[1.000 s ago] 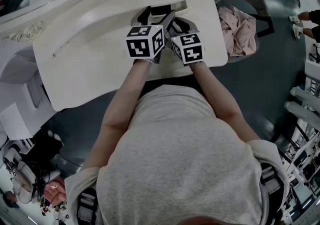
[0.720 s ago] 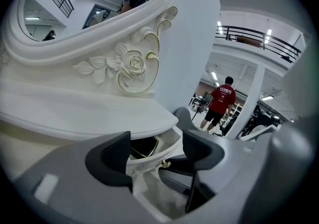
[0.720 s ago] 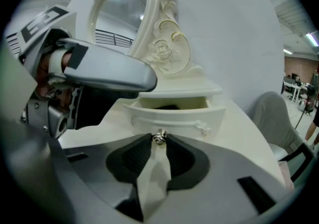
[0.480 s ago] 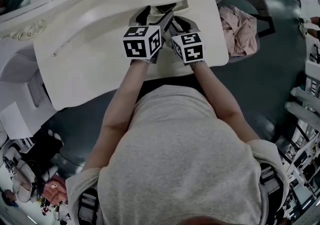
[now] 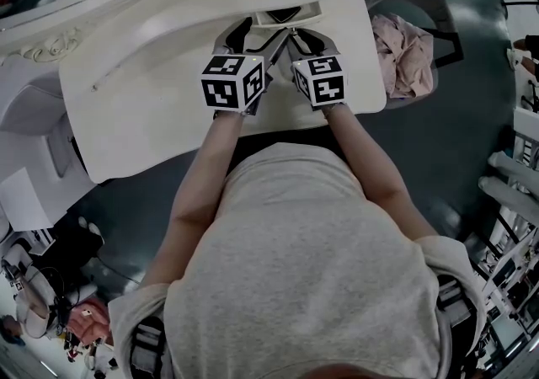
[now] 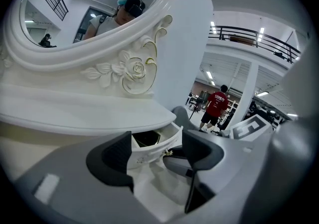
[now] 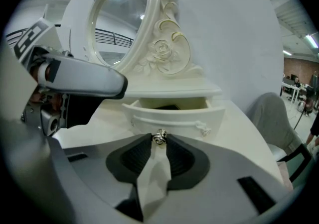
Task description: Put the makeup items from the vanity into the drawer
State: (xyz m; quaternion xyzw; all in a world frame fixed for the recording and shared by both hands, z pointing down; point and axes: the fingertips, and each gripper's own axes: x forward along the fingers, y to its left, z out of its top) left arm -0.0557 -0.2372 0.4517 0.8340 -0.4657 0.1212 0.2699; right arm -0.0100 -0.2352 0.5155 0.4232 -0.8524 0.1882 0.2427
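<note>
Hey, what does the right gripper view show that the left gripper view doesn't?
Only the right gripper view looks straight along the right gripper, whose jaws are shut on the small round metal knob of the cream drawer. Only the left gripper view looks along the left gripper, jaws apart with nothing held, and shows a person in a red shirt far behind. Both show the part-open drawer and the white carved oval mirror above it.
</note>
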